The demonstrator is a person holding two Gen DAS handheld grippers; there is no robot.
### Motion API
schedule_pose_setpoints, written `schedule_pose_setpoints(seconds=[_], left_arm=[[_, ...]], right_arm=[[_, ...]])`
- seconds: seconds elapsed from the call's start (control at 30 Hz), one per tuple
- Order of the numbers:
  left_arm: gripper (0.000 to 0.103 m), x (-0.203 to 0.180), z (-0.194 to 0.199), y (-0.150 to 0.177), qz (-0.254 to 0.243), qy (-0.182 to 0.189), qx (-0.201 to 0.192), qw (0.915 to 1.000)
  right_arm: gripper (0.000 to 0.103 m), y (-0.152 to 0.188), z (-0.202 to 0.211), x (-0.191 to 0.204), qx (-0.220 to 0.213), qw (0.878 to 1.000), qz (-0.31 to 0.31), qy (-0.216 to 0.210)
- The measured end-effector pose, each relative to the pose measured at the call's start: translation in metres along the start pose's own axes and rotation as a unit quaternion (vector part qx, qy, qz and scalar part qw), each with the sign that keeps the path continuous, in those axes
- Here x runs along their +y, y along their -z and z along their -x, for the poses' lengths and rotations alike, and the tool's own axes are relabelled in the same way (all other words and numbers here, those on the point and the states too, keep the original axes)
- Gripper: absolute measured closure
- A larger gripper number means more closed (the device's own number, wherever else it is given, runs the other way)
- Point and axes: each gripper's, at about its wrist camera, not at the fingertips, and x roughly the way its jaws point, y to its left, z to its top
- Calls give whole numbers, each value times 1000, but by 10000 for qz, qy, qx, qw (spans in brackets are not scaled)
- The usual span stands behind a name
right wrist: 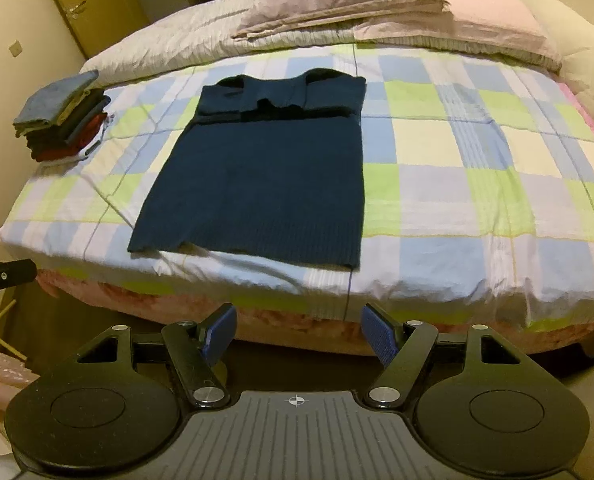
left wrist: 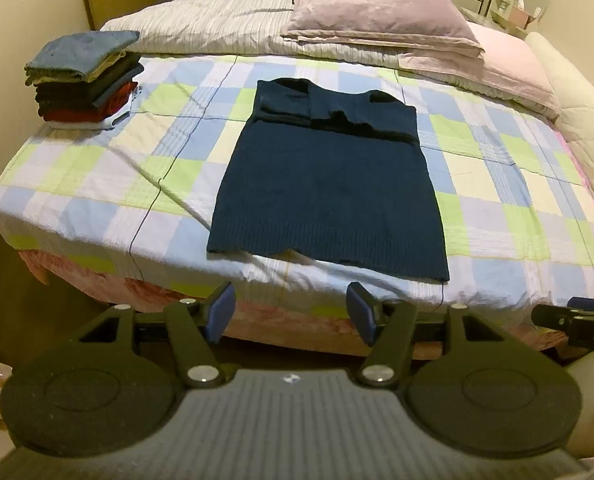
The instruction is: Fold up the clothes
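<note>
A dark navy knitted sweater (left wrist: 325, 184) lies flat on the checked bedsheet (left wrist: 97, 184), sleeves folded in across its chest, hem toward me. It also shows in the right wrist view (right wrist: 257, 172). My left gripper (left wrist: 291, 312) is open and empty, held off the bed's near edge just below the sweater's hem. My right gripper (right wrist: 297, 332) is open and empty, also off the near edge, below the hem's right corner. The right gripper's tip shows in the left wrist view (left wrist: 577, 316).
A stack of folded clothes (left wrist: 85, 76) sits at the bed's far left, also in the right wrist view (right wrist: 63, 120). Pillows and a folded quilt (left wrist: 377, 20) lie at the head. A pink valance (right wrist: 297, 316) hangs below the sheet. A door (right wrist: 89, 0) stands far left.
</note>
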Motion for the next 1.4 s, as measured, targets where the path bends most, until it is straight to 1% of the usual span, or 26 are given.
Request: schedule_pose_setpoints(seconds=[0.3, 0.57, 0.8, 0.97, 1.1, 1.27, 1.4], left_arm=[[44, -5, 5, 6, -63, -5, -30, 10000], [44, -9, 4, 12, -108, -1, 45, 9999], [43, -14, -5, 12, -191, 33, 132, 9997], [43, -10, -23, 8, -174, 166, 246, 9994], [43, 7, -42, -1, -9, 309, 260, 9992], [43, 44, -73, -14, 286, 350, 258, 9986], [44, 75, -110, -29, 512, 387, 463, 9969]], right_arm=[[31, 6, 8, -5, -79, 10000, -9, -18], [31, 12, 12, -12, -43, 10000, -31, -41], [31, 14, 9, -19, 17, 9999, -149, -17], [31, 13, 1, -23, 84, 9997, -237, 16], [31, 9, -10, -30, 75, 9991, -423, -54], [31, 0, -35, -43, 111, 9968, -770, -208], [31, -11, -66, -50, 248, 9937, -1063, -251]])
